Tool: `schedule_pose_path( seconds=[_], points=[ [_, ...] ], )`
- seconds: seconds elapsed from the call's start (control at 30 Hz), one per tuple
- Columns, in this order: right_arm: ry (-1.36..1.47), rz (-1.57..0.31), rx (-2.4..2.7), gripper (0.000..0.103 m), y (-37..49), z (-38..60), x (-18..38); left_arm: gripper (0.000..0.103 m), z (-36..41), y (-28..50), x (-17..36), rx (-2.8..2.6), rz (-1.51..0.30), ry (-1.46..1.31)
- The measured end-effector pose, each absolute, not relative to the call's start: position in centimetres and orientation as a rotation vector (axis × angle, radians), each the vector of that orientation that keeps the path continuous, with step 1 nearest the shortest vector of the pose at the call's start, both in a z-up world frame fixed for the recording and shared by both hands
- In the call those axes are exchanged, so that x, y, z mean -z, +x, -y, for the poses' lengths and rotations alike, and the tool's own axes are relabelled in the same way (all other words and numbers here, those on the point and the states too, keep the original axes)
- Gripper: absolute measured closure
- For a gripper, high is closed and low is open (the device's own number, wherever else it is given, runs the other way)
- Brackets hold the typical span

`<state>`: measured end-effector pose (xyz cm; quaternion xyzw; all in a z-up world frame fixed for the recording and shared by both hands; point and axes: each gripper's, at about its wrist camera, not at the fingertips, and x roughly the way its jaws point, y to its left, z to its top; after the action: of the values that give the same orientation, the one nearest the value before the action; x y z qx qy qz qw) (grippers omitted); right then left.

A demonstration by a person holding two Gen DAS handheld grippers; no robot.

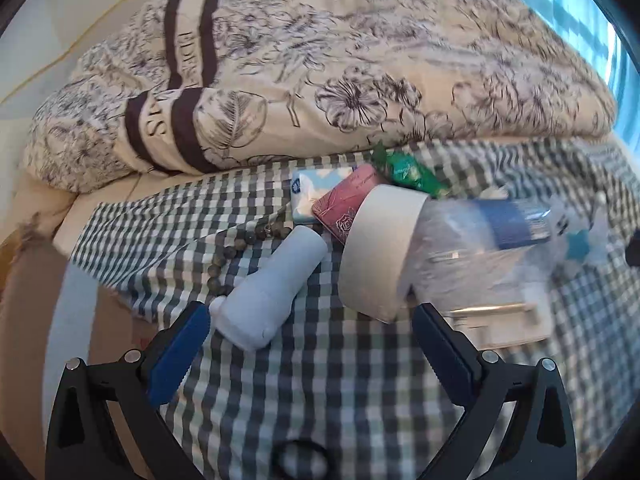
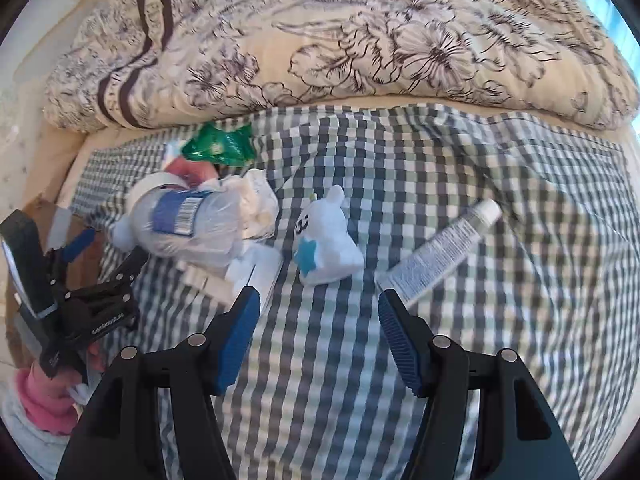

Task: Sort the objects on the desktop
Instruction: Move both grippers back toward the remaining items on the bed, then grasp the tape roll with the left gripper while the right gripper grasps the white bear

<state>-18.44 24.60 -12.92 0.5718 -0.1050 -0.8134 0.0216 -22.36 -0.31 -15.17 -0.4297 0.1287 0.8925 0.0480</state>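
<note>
Items to sort, as they lie before you:

- Clear plastic water bottle, blue label with barcode, on its side near the left edge of the checked cloth; it rests against a roll of beige tape and on a flat white box.
- Crumpled white plastic bag, touching the bottle's far side.
- Pink patterned case and blue-and-white tissue pack, wedged behind the tape roll.
- Green foil wrapper, at the far edge of the cloth, just below the quilt.
- Pale blue bottle-shaped object, on its side; a string of dark beads runs along its far side.
- White plush toy with a blue star and a stitched face, mid-cloth, apart from the pile.
- White tube with fine print, cap pointing away from you, lying diagonally to the right of the toy.

Surface and room: a green, blue and white gingham cloth spread over a bed; a cream floral quilt with dark stripes is heaped along its far edge. Bright blue daylight shows at the upper right.

Your grippers:

- Left gripper: low over the cloth, blue pads spread wide, holding nothing; its left pad sits just beside the pale blue object's near end. In the right wrist view, your hand in a pink cuff holds it.
- Right gripper: jaws wide apart and empty, above bare cloth, with the plush toy just ahead.
</note>
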Motion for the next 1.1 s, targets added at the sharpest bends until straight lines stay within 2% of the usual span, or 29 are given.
schedule_pose_path(
  seconds=[0.2,0.33,0.37,0.4,0.43,0.5,0.53,0.57,0.73,1.1],
  points=[
    [1.873,0.299,2.476,0.041,-21.8,-23.7,16.6,0.000,-0.6,-23.8,16.6,-2.713,-0.446,-1.268],
    [1.915,0.308,2.458,0.041,-23.0,-23.5,18.3,0.000,-1.0,-24.7,16.8,-2.706,-0.405,-1.263],
    [1.927,0.321,2.457,0.043,-23.0,-23.5,18.6,0.000,-1.1,-24.8,16.8,-2.705,-0.407,-1.258],
    [1.937,0.328,2.472,0.050,-22.9,-23.6,18.8,0.000,-1.3,-24.8,16.8,-2.711,-0.412,-1.246],
    [1.933,0.343,2.479,0.050,-22.7,-23.7,18.8,0.002,-1.4,-24.8,16.8,-2.708,-0.411,-1.241],
    [1.912,0.384,2.467,0.050,-22.3,-23.9,18.6,0.032,-1.4,-25.3,17.1,-2.607,-0.340,-1.299],
    [1.904,0.397,2.459,0.050,-22.0,-24.0,18.4,0.066,-1.2,-25.5,17.3,-2.556,-0.300,-1.345],
    [1.891,0.398,2.463,0.050,-21.6,-24.1,18.0,0.073,-1.1,-25.6,17.6,-2.536,-0.278,-1.383],
    [1.808,0.385,2.510,0.050,-19.5,-24.4,15.0,0.075,-0.5,-23.9,16.3,-2.560,-0.233,-1.340],
    [1.649,0.367,2.562,0.050,-15.0,-22.6,6.7,0.075,0.2,-18.5,6.7,-2.625,-0.114,-1.220]
  ],
)
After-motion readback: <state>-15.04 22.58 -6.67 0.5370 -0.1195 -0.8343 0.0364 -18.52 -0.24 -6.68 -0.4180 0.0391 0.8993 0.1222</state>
